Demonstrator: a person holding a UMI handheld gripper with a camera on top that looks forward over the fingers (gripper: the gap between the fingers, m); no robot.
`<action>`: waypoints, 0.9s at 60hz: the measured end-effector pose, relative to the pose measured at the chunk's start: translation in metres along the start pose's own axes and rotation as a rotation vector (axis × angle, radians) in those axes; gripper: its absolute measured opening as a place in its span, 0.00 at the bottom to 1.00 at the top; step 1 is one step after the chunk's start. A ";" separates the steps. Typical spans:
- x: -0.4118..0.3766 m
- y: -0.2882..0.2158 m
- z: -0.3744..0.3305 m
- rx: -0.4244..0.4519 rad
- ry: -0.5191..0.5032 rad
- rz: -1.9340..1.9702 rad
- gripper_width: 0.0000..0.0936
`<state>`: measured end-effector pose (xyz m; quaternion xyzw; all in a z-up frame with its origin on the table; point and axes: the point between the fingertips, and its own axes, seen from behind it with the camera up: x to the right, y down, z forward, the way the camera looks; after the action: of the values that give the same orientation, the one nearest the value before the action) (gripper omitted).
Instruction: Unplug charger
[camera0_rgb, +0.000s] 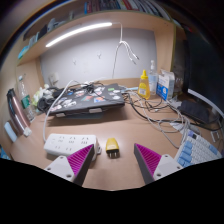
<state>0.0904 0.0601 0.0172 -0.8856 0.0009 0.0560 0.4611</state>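
Two magenta pads (84, 158) at the near edge of a wooden bench (120, 128), one on each finger of the hand-held gripper (116, 159), spread wide with bare wood showing between them. Just inside the left finger, a small yellow-and-dark charger (112, 150), upright on the bench, close to the left pad but with a clear gap to the right one, so not clamped. Immediately left of the charger, a white power strip (68, 145) lying flat, its row of sockets facing up; cannot tell whether the charger's prongs sit in the strip or rest beside its end. Beyond the charger, toward the wall, a closed dark laptop (88, 98) covered in stickers, slightly raised at the back. Right of the laptop, a tangle of thin white cables (158, 113) looping across the wood, and a yellow bottle (144, 82) standing upright with a blue-and-white carton (165, 84) just beside it. Far right of the charger, a white keyboard (200, 150) at the bench edge. Left of the laptop, a dark cluttered heap against the wall, too dim to identify. Behind everything, a pale wall panel (95, 55) with a thin wire (120, 45) hanging down it, and above that a shelf (100, 17) with a long strip light (78, 34) glowing on its underside.
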 end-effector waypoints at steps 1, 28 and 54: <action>-0.002 -0.001 -0.004 0.004 -0.013 0.004 0.94; 0.006 -0.018 -0.165 0.165 -0.015 -0.091 0.94; 0.061 0.043 -0.189 0.110 0.020 0.016 0.93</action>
<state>0.1671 -0.1160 0.0835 -0.8593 0.0156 0.0505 0.5087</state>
